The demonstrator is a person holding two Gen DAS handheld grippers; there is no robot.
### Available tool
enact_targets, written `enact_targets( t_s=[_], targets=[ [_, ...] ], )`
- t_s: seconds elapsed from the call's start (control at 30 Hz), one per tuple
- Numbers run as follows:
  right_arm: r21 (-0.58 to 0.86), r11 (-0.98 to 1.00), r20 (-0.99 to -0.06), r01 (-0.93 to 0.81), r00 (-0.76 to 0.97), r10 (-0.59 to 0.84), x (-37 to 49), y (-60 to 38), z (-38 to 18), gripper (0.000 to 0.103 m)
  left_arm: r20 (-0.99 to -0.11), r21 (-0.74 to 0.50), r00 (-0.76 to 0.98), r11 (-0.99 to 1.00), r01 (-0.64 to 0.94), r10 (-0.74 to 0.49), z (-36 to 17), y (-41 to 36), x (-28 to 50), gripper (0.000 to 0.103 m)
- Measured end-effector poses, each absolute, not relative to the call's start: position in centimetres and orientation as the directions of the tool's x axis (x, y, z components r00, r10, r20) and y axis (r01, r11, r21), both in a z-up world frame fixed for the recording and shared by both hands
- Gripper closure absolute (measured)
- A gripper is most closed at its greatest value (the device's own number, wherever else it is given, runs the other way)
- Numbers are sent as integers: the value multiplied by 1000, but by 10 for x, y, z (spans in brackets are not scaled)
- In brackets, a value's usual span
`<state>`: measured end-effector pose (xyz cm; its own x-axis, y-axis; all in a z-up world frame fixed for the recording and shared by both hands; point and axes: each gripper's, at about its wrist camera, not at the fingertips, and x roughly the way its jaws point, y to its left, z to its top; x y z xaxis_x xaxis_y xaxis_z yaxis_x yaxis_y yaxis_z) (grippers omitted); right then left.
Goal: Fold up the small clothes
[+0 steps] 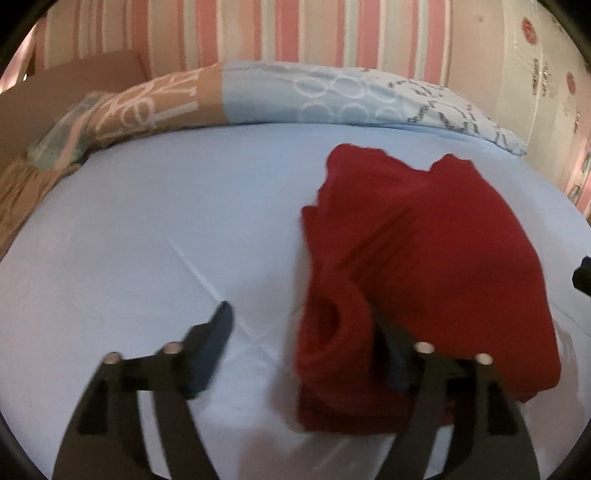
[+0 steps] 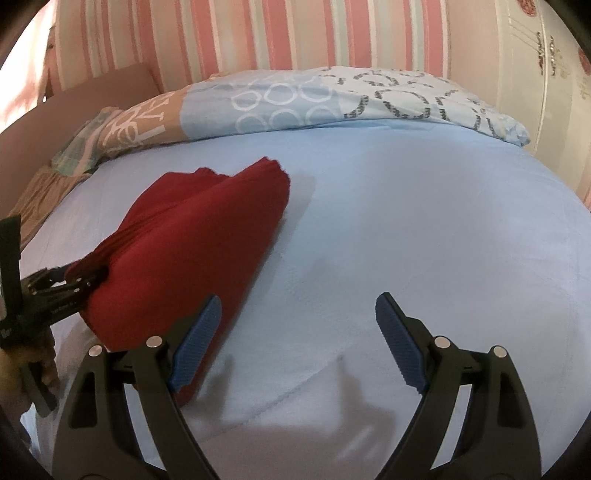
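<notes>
right wrist view alone shows the left hand-held gripper (image 2: 79, 278) touching the red garment (image 2: 192, 251); right hand-held gripper (image 2: 297, 343) wide open.

1. Soft, even indoor light is seen in both views; no glare is recorded.
2. Grey shadows are cast on the blue sheet (image 2: 424, 229) below the right gripper (image 2: 297, 328).
3. Motion blur is shown in the left wrist view on the left gripper (image 1: 303, 332) and the red garment (image 1: 424, 251).
4. Barrel distortion is present: the striped wall (image 2: 295, 33) is bowed, and corners are vignetted black.
</notes>
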<state>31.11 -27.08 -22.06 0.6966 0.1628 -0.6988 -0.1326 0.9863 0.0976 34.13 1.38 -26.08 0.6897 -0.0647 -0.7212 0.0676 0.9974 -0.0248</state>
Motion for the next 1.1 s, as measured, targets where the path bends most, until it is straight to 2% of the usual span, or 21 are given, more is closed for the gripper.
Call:
enact_targets(
  t_s=[0.2, 0.37, 0.43, 0.57, 0.7, 0.83, 1.0, 1.1],
  targets=[
    [91, 986, -701, -140, 695, 163, 312, -268, -222, 16, -680, -167, 708, 981, 104, -190, -232, 24, 334, 26],
    [89, 987, -698, -135, 698, 158, 311, -267, -221, 15, -617, -181, 749, 970, 164, -242, -204, 12, 328, 23],
    [93, 986, -698, -135, 698, 162, 311, -267, -221, 14, -604, -165, 765, 974, 154, -224, -200, 10, 328, 22],
    [87, 986, -700, -144, 695, 163, 311, -264, -222, 14, -675, -68, 729, 993, 91, -113, -222, 11, 342, 22],
    [109, 983, -705, -150, 686, 183, 312, -262, -224, 13, -750, -169, 632, 980, 102, -195, -249, 21, 351, 22],
    [108, 982, -707, -157, 682, 187, 311, -257, -225, 13, -728, -301, 610, 945, 129, -314, -255, 23, 351, 22],
    [114, 981, -710, -154, 679, 189, 311, -256, -226, 13, -672, -342, 632, 919, 199, -387, -237, 10, 345, 21],
    [115, 981, -710, -158, 678, 192, 310, -254, -226, 13, -686, -334, 625, 924, 184, -372, -244, 4, 350, 15]
  ],
)
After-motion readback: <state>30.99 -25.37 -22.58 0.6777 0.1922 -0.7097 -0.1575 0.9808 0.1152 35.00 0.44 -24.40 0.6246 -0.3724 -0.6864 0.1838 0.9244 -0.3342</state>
